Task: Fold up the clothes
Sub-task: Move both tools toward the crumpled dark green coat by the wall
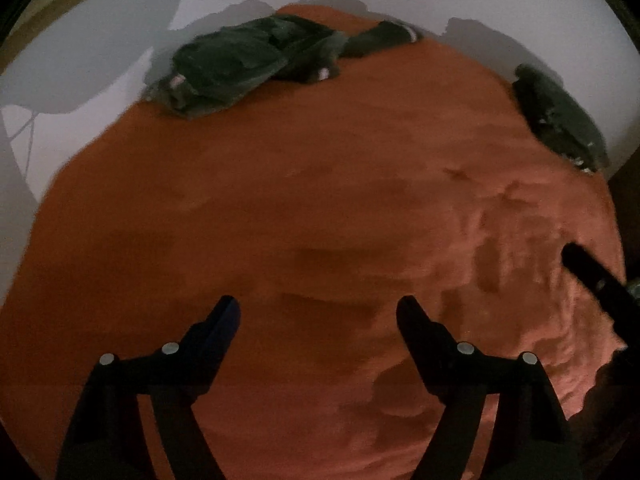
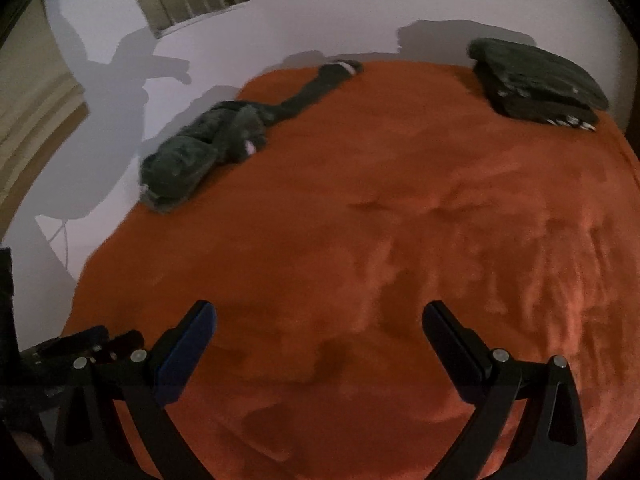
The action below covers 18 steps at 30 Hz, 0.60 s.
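Folded stack done, far corner. Crumpled dark garment (sleeve trailing) left. My left gripper and right gripper spread, empty, over orange blanket.

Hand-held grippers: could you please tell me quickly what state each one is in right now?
Left hand-held gripper: open, holding nothing, above the orange blanket.
Right hand-held gripper: open, holding nothing.
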Each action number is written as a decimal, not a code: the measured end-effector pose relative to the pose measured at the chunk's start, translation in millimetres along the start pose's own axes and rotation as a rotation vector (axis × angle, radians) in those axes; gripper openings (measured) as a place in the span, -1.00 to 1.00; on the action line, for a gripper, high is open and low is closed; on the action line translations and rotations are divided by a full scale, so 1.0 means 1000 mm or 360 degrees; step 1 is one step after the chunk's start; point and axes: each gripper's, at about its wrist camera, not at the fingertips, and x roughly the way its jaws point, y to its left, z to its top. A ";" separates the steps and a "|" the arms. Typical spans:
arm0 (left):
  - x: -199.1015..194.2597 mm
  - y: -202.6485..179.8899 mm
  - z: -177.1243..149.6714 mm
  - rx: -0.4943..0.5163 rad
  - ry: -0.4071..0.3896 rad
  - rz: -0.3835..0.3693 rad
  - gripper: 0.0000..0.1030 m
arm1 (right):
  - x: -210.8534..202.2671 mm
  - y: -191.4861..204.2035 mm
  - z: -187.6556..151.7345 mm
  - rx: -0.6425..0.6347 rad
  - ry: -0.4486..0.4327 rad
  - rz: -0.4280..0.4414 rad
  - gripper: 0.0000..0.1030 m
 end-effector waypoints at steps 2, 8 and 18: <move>-0.008 0.009 0.005 -0.0004 -0.0018 0.0025 0.55 | 0.003 0.007 0.007 -0.0001 0.0002 0.0048 1.00; -0.030 0.030 0.026 0.0014 -0.0139 0.0136 0.52 | 0.018 0.035 0.034 -0.0064 0.0006 0.0124 1.00; 0.027 0.112 0.055 -0.0212 -0.0136 -0.0050 0.54 | 0.114 0.110 0.068 -0.0222 0.0086 0.0144 1.00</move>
